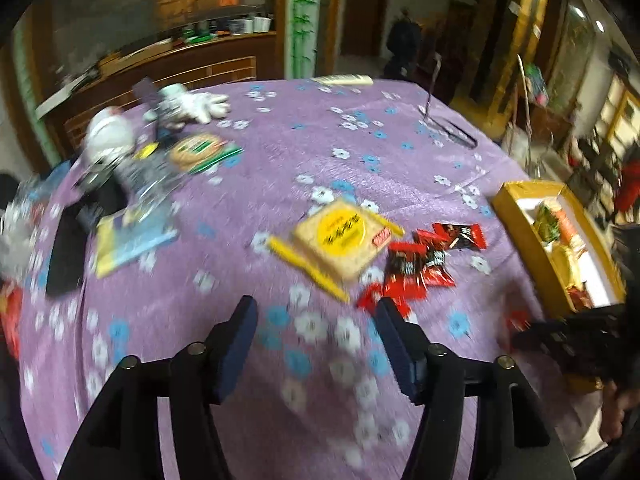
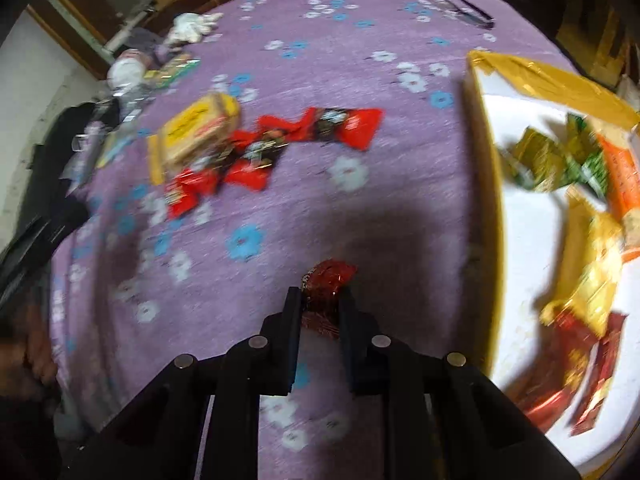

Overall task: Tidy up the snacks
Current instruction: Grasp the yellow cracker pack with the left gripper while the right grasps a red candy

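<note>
The right gripper (image 2: 320,300) pinches a small red foil candy (image 2: 330,286), its jaws pressed together on the wrapper just above the purple flowered tablecloth (image 2: 360,208). The left gripper (image 1: 316,316) hangs spread and empty over the cloth, with nothing between its jaws.

The gold box (image 2: 486,200) with a white inside lies at three o'clock from the held candy, already holding green, gold and red packets (image 2: 560,160). Loose red wrappers (image 2: 280,140) lie at eleven o'clock from the candy, touching a yellow cracker pack (image 2: 196,132) at their left.

Risks, as I judge them: the grip seems to catch only the lower part of the crinkly foil, so the candy could slip or twist out on the way over the box wall. A low carry might knock the candy against that wall. In the left view, the empty jaws point toward the red wrappers (image 1: 416,264) at one o'clock; these overlap, so a pinch there could drag two at once or nudge the cracker pack (image 1: 340,240).

Writing: the cracker pack carries dark script on a yellow disc, too blurred to read. The red wrappers show a dark panel with pale marks, also unreadable. No brand can be made out.
</note>
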A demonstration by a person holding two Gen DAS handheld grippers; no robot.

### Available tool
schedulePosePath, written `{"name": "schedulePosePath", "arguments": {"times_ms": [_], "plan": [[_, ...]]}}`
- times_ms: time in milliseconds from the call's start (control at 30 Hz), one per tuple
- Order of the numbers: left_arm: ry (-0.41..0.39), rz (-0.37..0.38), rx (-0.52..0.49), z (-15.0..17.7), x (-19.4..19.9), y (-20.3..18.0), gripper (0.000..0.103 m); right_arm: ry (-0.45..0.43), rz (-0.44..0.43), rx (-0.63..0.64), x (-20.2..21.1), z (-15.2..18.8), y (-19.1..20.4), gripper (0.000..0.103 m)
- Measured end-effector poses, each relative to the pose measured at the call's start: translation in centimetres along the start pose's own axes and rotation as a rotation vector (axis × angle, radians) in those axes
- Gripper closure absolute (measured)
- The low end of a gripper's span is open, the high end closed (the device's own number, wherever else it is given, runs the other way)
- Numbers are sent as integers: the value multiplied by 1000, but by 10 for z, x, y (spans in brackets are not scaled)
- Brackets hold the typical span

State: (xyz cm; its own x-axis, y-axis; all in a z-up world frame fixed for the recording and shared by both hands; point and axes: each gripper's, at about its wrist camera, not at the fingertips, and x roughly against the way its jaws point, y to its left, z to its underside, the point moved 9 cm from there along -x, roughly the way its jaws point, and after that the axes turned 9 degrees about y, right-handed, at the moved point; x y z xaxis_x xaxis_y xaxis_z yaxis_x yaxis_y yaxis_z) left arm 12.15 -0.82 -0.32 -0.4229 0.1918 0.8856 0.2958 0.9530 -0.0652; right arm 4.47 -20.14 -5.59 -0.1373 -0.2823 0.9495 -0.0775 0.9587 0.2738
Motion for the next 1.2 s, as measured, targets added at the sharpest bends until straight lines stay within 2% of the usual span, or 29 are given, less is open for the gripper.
{"name": "schedulePosePath", "arguments": {"times_ms": [200,367,567,700,767,833,900,1033,1100,1200], "plan": [[62,20,-198,-38,-42,-19,29,-30,-38,40,14,15,9,86],[179,43,-331,-44,-75,-22,29,-44,-44,31,23,24,4,86],[218,29,-435,-48,-90,-25,20,-61,-48,11,30,29,-3,86],[243,28,-431,-52,-106,-25,17,-65,-48,-3,31,31,-6,86],[221,27,-411,-54,-109,-25,15,-65,-49,-5,31,31,-7,86],[193,21,-369,-56,-109,-24,17,-63,-50,-8,31,31,-8,86],[157,30,-310,-56,-107,-23,26,-59,-52,-7,30,31,-8,86],[108,22,-225,-46,-95,-21,28,-50,-56,9,27,29,-4,86],[107,22,-182,-37,-88,-19,28,-44,-59,21,25,29,-2,86],[91,56,-121,-18,-69,-16,28,-35,-69,44,22,28,4,86]]}}
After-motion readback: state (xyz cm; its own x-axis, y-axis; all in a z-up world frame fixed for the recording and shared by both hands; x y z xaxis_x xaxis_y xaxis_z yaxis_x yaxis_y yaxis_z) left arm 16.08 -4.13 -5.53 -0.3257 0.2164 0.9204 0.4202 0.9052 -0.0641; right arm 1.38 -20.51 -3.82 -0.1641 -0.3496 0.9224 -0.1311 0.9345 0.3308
